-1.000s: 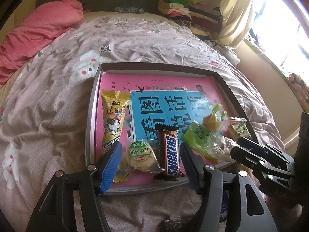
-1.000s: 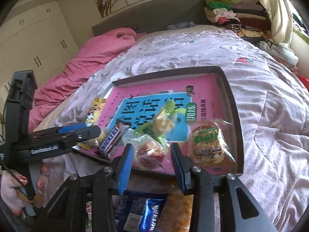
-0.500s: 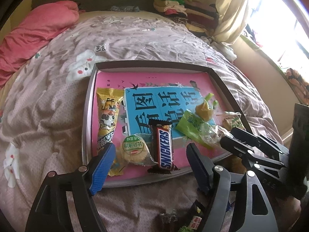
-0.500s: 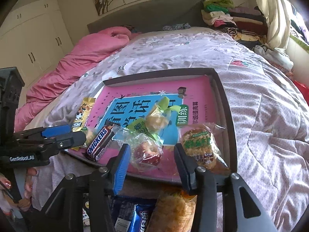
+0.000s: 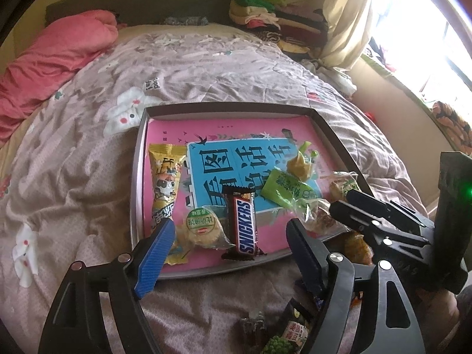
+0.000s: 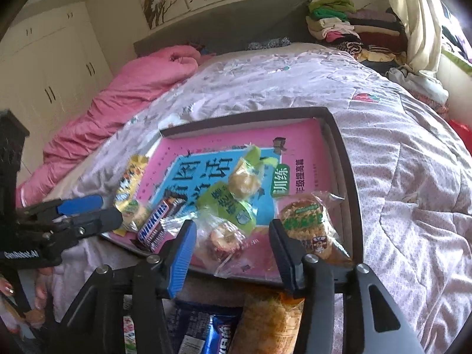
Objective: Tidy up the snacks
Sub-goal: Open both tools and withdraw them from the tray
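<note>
A dark-rimmed tray (image 5: pixel 230 106) with a pink and blue book cover inside lies on the bed. It holds a yellow packet (image 5: pixel 165 183), a round cracker (image 5: pixel 202 227), a Snickers bar (image 5: pixel 243 224), a green packet (image 5: pixel 284 190) and a wrapped yellow pastry (image 5: pixel 299 165). My left gripper (image 5: pixel 227 236) hovers at the tray's near rim. Its jaws are opening, with the Snickers bar lying untouched beyond them. My right gripper (image 6: pixel 231 230) is opening too. A clear bag with a reddish pastry (image 6: pixel 224 239) lies between its pads, not pressed. A green-labelled pastry (image 6: pixel 306 224) sits to its right.
Loose snacks lie on the quilt in front of the tray: a blue Oreo packet (image 6: pixel 206 333), an orange packet (image 6: pixel 271 321), a green pea packet (image 5: pixel 289 333). A pink duvet (image 5: pixel 53 59) lies at the far left, folded clothes (image 5: pixel 274 14) at the headboard.
Both grippers' jaws have widened. The right pads have come away from the clear pastry bag, which now rests in the tray. The left gripper has drawn back slightly from the Snickers bar.
</note>
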{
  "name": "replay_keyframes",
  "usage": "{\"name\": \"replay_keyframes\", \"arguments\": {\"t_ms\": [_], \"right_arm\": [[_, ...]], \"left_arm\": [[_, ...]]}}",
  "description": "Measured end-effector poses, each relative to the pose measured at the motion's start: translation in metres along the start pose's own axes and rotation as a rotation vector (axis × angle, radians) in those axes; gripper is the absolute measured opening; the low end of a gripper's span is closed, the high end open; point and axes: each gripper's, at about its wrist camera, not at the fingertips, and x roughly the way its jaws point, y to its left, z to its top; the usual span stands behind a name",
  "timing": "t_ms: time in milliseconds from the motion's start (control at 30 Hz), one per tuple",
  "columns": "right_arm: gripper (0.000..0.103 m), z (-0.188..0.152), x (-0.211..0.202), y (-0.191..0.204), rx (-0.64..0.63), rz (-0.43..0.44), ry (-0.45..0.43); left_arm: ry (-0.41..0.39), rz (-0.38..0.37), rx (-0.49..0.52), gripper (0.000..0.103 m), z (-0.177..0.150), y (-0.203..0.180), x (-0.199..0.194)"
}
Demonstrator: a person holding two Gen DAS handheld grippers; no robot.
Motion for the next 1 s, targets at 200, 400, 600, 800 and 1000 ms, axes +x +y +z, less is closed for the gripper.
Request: {"name": "replay_keyframes", "arguments": {"t_ms": [200, 400, 600, 800, 1000], "right_arm": [[0.056, 0.004, -0.014, -0.002, 0.024, 0.032, -0.047], [0.056, 0.005, -0.024, 0.001, 0.023, 0.052, -0.07], [0.058, 0.006, -0.03, 0.002, 0.019, 0.067, -0.085], [0.058, 0.006, -0.036, 0.005, 0.013, 0.082, -0.094], [0.058, 0.003, -0.041, 0.007, 0.005, 0.091, -0.097]], "left_arm": [[-0.007, -0.001, -0.001, 0.08, 0.0, 0.002, -0.006], [-0.009, -0.003, 0.019, 0.081, -0.001, -0.002, -0.012], [-0.008, -0.004, 0.03, 0.08, -0.007, -0.005, -0.016], [0.014, 0.005, 0.033, 0.081, -0.014, -0.003, -0.017], [0.031, 0.019, 0.034, 0.081, -0.024, 0.001, -0.019]]}}
